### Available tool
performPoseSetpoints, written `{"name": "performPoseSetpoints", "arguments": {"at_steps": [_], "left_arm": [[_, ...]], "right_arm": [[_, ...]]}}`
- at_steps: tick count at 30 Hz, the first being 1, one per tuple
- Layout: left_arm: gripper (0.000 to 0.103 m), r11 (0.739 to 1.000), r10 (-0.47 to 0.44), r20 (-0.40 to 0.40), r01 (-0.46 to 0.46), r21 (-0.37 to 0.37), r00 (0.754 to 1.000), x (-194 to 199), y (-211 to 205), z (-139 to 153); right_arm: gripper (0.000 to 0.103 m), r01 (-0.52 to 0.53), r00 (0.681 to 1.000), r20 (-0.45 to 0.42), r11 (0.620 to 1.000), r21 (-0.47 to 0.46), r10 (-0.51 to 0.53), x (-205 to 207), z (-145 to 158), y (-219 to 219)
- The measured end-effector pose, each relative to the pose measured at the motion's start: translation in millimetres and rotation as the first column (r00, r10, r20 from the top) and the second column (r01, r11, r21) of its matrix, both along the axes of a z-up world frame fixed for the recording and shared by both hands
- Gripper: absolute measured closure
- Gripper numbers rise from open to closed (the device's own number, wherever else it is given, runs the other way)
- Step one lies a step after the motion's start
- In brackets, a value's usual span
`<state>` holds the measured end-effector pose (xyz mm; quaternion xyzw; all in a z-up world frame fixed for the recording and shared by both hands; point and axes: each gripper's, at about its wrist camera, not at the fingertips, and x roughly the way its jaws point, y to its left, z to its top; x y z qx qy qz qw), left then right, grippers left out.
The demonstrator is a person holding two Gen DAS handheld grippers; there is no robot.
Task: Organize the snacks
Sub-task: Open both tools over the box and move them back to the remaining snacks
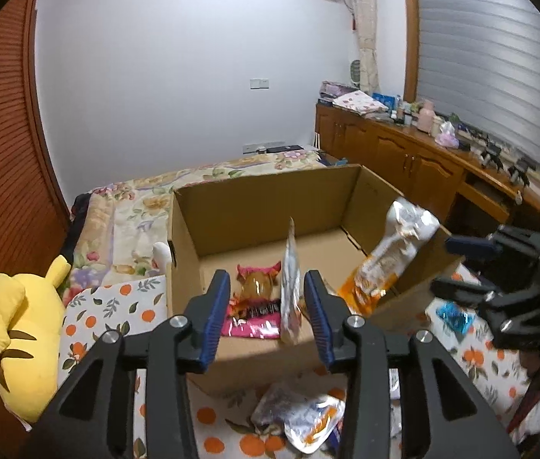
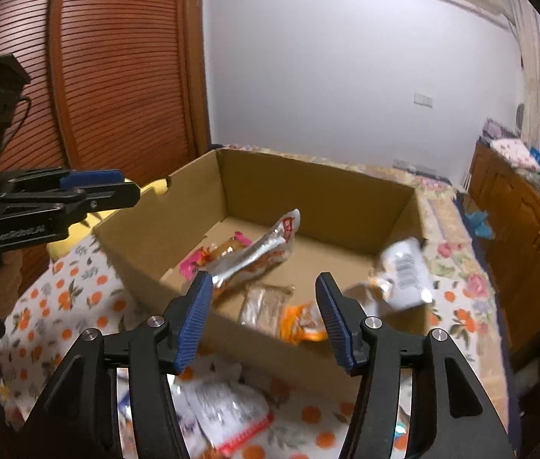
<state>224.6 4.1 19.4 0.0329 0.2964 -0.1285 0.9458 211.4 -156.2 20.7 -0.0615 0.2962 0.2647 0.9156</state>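
Both claws stand apart, gripping nothing! Left claw [image 1: 266, 298] frames a silver packet [image 1: 291, 287] dropping into the box [image 1: 270, 195]; right claw [image 2: 261, 308] faces an orange-white packet [image 2: 403, 275] tumbling at the rim — it could tip out onto the bed [image 2: 78, 290].

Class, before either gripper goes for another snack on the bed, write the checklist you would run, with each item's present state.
1. Left gripper empty, jaws apart: ok.
2. Right gripper empty, jaws apart: ok.
3. Silver packet settled in the box: not ok, standing on edge, blurred.
4. Orange-and-white packet settled: not ok, blurred at the box's right wall.
5. Loose packets in front of the box: ok.
6. Box has room: ok.
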Motion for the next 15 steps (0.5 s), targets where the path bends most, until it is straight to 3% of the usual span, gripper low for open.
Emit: {"name": "performPoseSetpoints", "arguments": {"at_steps": [5, 10, 15], "left_arm": [[0.051, 0.999, -0.042, -0.017, 0.041, -0.036, 0.999, -17, -4, -6], [0.033, 0.994, -0.085, -0.015, 0.084, -0.067, 0.996, -33, -11, -10], [0.033, 0.992, -0.12, -0.032, 0.118, -0.053, 0.992, -50, -20, -24]], "right_arm": [[0.042, 0.016, 1.0, -0.005, 1.0, 0.001, -0.016, -22, -4, -26], [0.041, 0.048, 0.999, -0.013, 0.999, -0.002, -0.048, -35, -13, -48], [0.041, 0.087, 0.995, -0.049, 0.995, -0.042, -0.089, -37, -38, -65]]}}
